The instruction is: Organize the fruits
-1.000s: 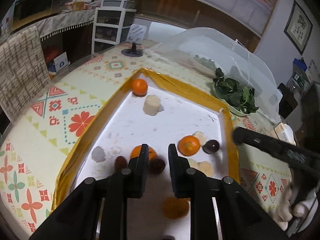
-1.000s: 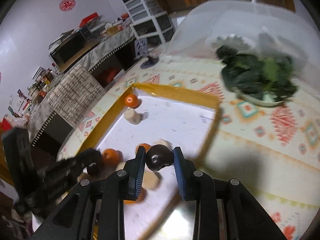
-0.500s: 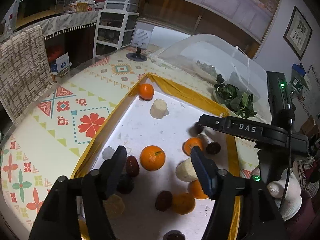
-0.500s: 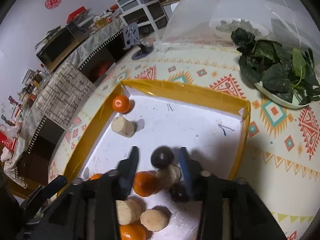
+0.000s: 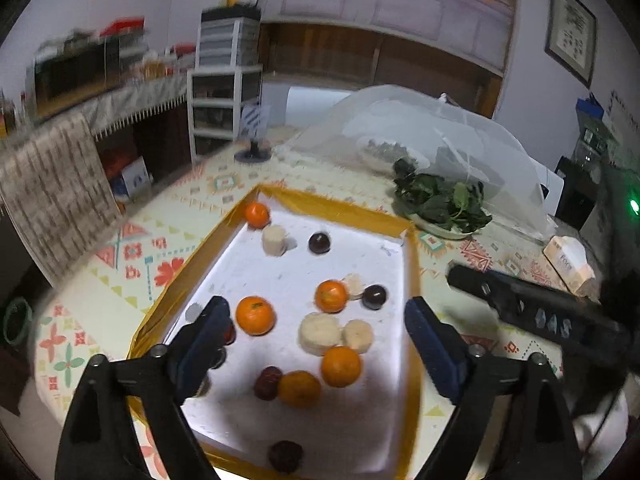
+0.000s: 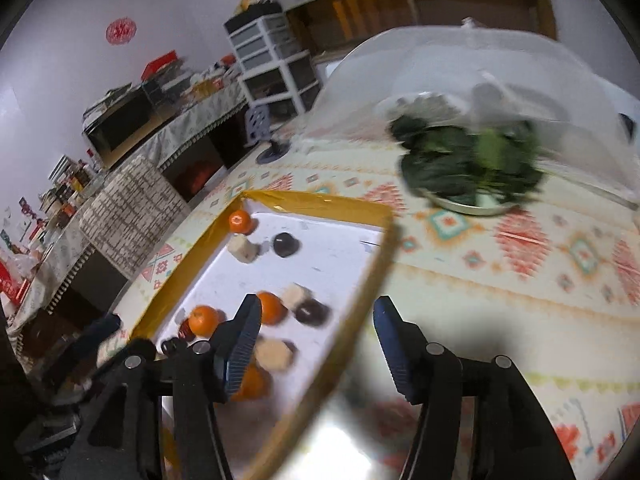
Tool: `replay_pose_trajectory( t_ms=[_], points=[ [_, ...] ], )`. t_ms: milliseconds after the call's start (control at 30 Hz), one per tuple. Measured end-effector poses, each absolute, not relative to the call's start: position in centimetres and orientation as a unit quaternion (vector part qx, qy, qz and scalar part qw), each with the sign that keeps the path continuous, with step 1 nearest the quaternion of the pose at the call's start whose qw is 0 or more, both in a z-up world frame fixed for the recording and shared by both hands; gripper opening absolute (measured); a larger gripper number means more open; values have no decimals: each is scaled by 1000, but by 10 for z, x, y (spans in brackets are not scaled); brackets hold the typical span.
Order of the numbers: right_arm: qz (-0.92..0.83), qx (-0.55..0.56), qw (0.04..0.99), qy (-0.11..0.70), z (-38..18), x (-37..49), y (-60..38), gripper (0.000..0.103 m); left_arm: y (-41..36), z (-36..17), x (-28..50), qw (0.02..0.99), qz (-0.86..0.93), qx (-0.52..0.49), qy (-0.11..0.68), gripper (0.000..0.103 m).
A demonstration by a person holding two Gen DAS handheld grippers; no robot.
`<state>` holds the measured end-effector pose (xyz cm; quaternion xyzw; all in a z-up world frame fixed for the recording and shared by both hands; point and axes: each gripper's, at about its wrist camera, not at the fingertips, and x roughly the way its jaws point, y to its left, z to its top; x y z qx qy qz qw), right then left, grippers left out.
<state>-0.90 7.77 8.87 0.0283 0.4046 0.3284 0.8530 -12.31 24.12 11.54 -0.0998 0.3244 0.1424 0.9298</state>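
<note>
A white tray with a yellow rim (image 5: 340,210) (image 6: 320,202) holds several oranges, pale banana pieces and dark fruits. At its far end lie an orange (image 5: 257,214) (image 6: 240,221), a banana piece (image 5: 274,240) (image 6: 242,249) and a dark fruit (image 5: 319,243) (image 6: 285,244). My left gripper (image 5: 316,344) is open and empty, high over the tray's near half. My right gripper (image 6: 316,340) is open and empty over the tray's right rim; it shows as a black bar in the left wrist view (image 5: 532,312).
A plate of green leaves (image 5: 440,204) (image 6: 468,164) sits beyond the tray beside a white mesh food cover (image 5: 420,128). A patterned tablecloth (image 6: 520,264) covers the table. A tissue box (image 5: 568,256) lies at the right.
My right gripper let go of the dark fruit at the tray's far end, opened wide and drew back to the right. My left gripper opened wide and rose.
</note>
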Motion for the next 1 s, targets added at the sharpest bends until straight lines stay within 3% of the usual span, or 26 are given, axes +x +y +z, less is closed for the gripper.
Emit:
replay_pose_trajectory(
  t_ms=[233, 700, 900, 1000],
  points=[
    [279, 46, 878, 385, 85, -42, 6, 70, 180, 124, -128, 938, 164, -40, 302, 97],
    [268, 53, 881, 386, 71, -85, -28, 71, 142, 127, -152, 941, 168, -40, 292, 97],
    [268, 41, 891, 363, 80, -101, -18, 73, 144, 143, -169, 945, 191, -32, 262, 97],
    [269, 28, 899, 346, 86, -111, -11, 74, 137, 161, -190, 952, 227, 1, 204, 98]
  ],
)
